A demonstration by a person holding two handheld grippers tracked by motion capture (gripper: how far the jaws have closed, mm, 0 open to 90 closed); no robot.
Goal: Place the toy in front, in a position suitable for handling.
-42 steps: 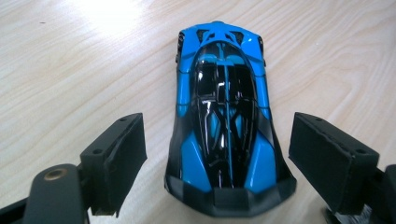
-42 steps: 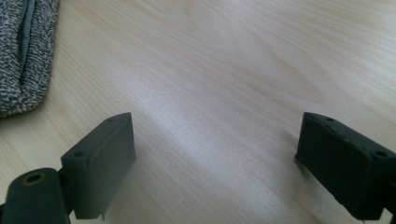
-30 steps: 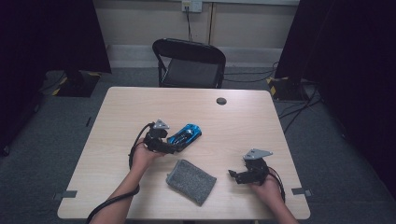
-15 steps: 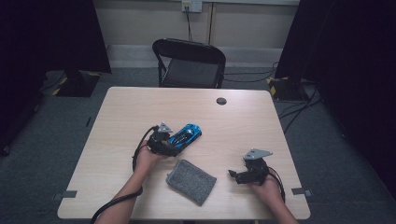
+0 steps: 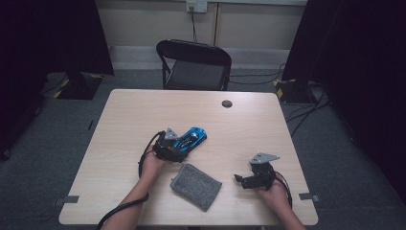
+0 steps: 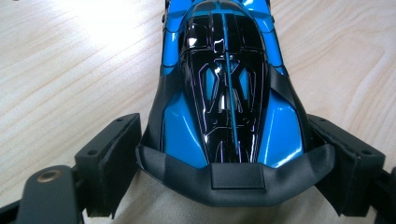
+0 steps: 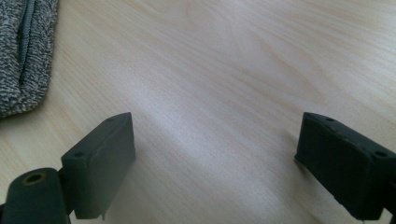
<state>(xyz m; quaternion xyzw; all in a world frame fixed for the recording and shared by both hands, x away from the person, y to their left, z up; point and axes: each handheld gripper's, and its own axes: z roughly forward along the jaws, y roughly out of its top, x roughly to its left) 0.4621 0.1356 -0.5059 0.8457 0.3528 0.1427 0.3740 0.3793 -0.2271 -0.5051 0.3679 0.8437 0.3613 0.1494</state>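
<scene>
Near the tabletop's [image 5: 119,120] middle, the blue toy race car [image 6: 224,84] points its long axis straight away from the left gripper [image 6: 229,163], whose wide-open jaws flank its rear without visibly clamping it.

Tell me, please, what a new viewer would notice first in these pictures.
First is the glossy blue and black toy car near the middle of the pale wooden table, its rear between the left gripper jaws. Next comes the grey knitted cloth pouch, lying flat at the near edge beside the right gripper.
</scene>
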